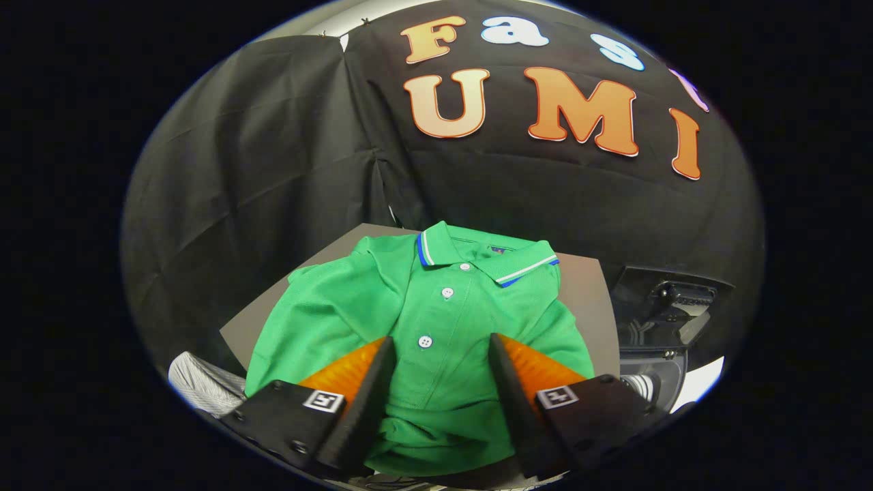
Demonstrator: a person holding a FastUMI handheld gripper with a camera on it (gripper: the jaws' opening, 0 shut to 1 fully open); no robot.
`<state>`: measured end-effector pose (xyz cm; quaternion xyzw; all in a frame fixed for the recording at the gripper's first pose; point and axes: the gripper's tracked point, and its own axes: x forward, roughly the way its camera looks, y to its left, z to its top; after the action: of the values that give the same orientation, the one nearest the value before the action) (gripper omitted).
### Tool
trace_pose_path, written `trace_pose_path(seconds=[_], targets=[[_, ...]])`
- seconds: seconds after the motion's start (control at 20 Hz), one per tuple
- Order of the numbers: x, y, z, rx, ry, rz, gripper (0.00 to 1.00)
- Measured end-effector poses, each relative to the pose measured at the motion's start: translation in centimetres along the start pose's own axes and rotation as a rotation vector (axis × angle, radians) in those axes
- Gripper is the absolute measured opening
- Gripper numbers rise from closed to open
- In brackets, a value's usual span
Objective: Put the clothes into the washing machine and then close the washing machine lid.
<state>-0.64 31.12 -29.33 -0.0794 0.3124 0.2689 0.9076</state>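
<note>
A: Nearest is the gripper (pixel 440 354); its fingers stand wide apart over the green polo shirt (pixel 436 320), holding nothing. I cannot tell if the tips touch the cloth.

B: And the shirt?

A: It lies spread on the grey table (pixel 586 293). To the far right, a dark machine (pixel 665 307).

B: The risk?

A: Pinching only one thin layer; then the shirt may slip and trail.

tongs (pixel 442 344) spread wide, aimed fwd & down
both fingers (pixel 365 399) parted w/ a broad gap btwn tips, pressing on nothing; left & right tips level w/ each other.
</note>
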Motion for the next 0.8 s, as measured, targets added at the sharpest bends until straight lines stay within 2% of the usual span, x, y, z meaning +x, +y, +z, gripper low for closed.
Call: trace_pose_path(seconds=[0.1, 0.15, 0.25, 0.3, 0.4, 0.5, 0.6, 0.65, 0.75, 0.8], targets=[[0.06, -0.02, 0.2, -0.018, -0.002, 0.015, 0.68], [0.06, 0.3, 0.11, -0.035, -0.003, 0.037, 0.67], [0.11, 0.34, 0.16, -0.055, -0.009, 0.049, 0.42], [0.04, 0.44, 0.15, -0.067, -0.003, 0.067, 0.41], [0.16, 0.47, 0.09, -0.05, 0.008, 0.073, 0.27], [-0.18, 0.31, 0.05, -0.032, 0.011, 0.079, 0.27], [-0.18, 0.31, 0.28, -0.023, 0.001, 0.091, 0.17], [-0.23, 0.13, 0.31, -0.035, 0.002, 0.095, 0.18], [-0.2, 0.06, 0.41, -0.03, -0.002, 0.092, 0.09], [-0.43, -0.15, 0.49, -0.03, -0.006, 0.091, 0.08]])
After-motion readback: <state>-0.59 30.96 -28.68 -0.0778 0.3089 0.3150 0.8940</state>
